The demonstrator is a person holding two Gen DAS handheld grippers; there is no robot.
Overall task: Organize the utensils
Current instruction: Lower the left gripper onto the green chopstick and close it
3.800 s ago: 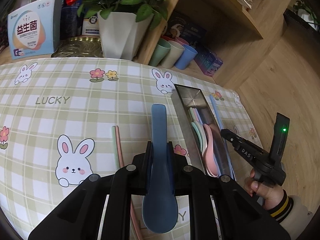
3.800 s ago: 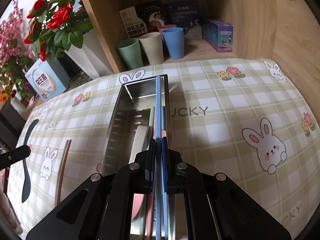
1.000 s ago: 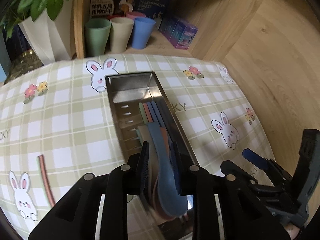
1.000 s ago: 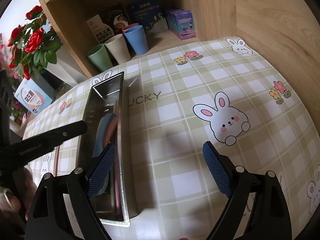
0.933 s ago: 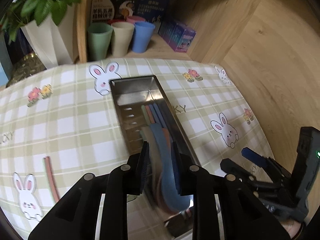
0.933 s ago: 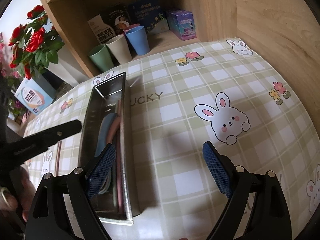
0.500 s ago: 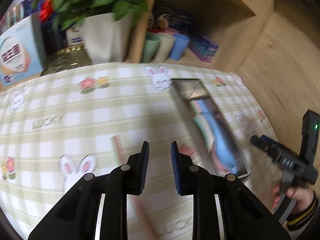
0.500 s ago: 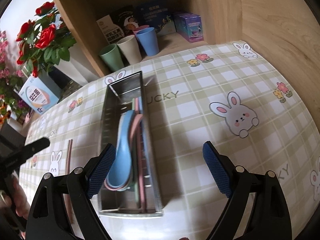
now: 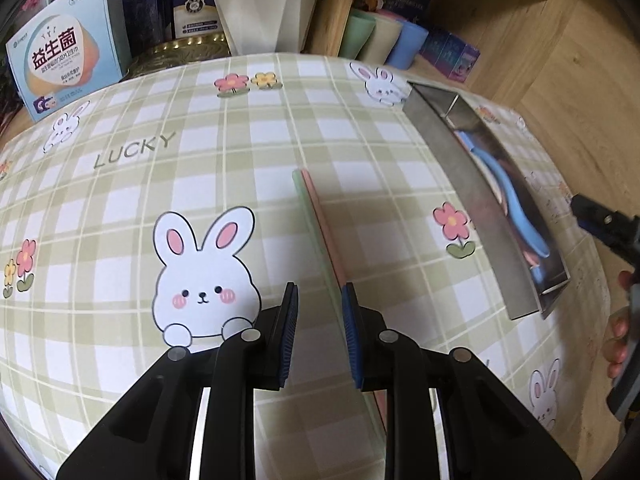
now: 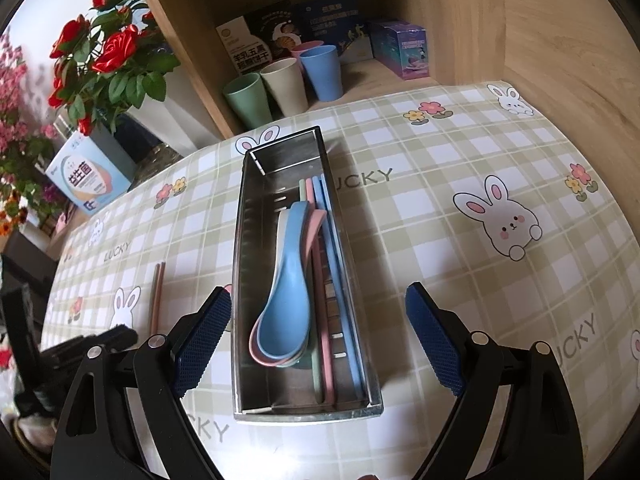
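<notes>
A steel utensil tray (image 10: 256,216) stands on the checked tablecloth. It holds stacked spoons with a blue spoon (image 10: 289,288) on top, plus pink, green and blue chopsticks (image 10: 336,280). The tray also shows at the right of the left wrist view (image 9: 472,200). A pink and green chopstick pair (image 9: 320,220) lies on the cloth left of the tray; it also shows in the right wrist view (image 10: 157,296). My left gripper (image 9: 320,320) is open and empty, its fingers astride the near end of that pair. My right gripper (image 10: 318,340) is wide open and empty above the tray's near end.
A white pot of red roses (image 10: 108,72) and a blue-white box (image 9: 68,60) stand at the table's back. Green, cream and blue cups (image 10: 280,84) and small boxes sit in the wooden shelf behind. A wooden wall (image 10: 560,40) bounds the right side.
The left gripper dropped the blue spoon into the tray, swung left and came down over the chopstick pair on the cloth. The right gripper stayed open and drifted over the tray.
</notes>
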